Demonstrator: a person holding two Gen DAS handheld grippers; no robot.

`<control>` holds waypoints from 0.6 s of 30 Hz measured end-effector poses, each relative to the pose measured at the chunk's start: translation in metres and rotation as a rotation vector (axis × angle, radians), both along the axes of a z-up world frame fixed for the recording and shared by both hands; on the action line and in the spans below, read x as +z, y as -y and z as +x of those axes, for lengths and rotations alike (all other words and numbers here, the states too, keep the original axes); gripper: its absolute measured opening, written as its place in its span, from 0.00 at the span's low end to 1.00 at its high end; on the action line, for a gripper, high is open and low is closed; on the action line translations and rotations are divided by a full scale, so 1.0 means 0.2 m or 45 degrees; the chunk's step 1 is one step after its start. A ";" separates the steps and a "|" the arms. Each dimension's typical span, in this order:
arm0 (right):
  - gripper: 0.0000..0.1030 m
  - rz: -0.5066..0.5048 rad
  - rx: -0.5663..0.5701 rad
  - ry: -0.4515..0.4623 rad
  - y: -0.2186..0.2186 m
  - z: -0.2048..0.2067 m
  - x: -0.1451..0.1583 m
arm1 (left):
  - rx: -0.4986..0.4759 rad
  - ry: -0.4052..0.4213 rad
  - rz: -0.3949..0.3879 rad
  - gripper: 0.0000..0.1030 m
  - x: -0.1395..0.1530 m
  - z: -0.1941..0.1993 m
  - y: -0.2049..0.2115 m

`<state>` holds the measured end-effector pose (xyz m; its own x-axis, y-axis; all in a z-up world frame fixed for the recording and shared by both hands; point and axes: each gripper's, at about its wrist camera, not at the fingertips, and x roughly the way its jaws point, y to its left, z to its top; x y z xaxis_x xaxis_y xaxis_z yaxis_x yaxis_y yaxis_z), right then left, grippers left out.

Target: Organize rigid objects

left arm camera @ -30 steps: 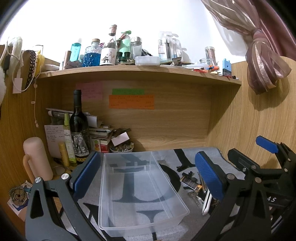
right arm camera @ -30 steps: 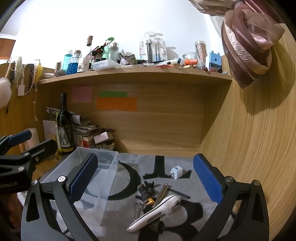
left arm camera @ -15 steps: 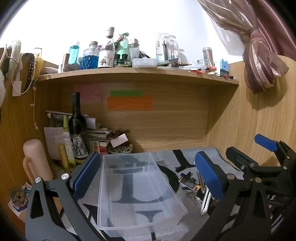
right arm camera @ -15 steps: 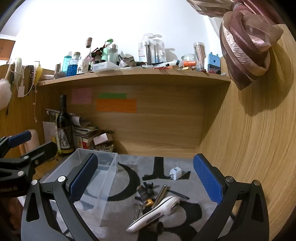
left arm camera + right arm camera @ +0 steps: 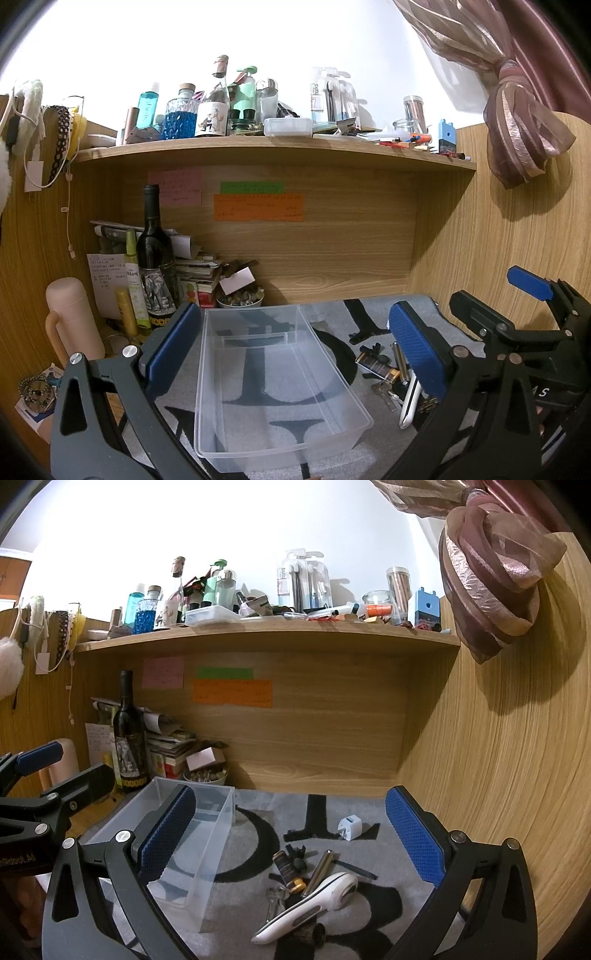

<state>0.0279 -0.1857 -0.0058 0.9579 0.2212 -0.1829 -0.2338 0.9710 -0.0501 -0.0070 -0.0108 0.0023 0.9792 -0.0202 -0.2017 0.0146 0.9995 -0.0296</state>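
Wine bottle (image 5: 154,251) stands upright at back-left of the desk nook. Just left of it: slim yellow-green spray bottle (image 5: 132,280), then pink flask (image 5: 72,319) nearer the camera. Right of bottle: stacked books (image 5: 197,275) and a small bowl (image 5: 240,300) (contents unclear). Above-right, pink, green & orange notes (image 5: 258,206) on the back panel.
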 end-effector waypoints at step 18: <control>1.00 0.015 0.020 -0.030 0.00 0.03 -0.01 | -0.001 -0.015 -0.022 1.00 0.00 0.01 -0.02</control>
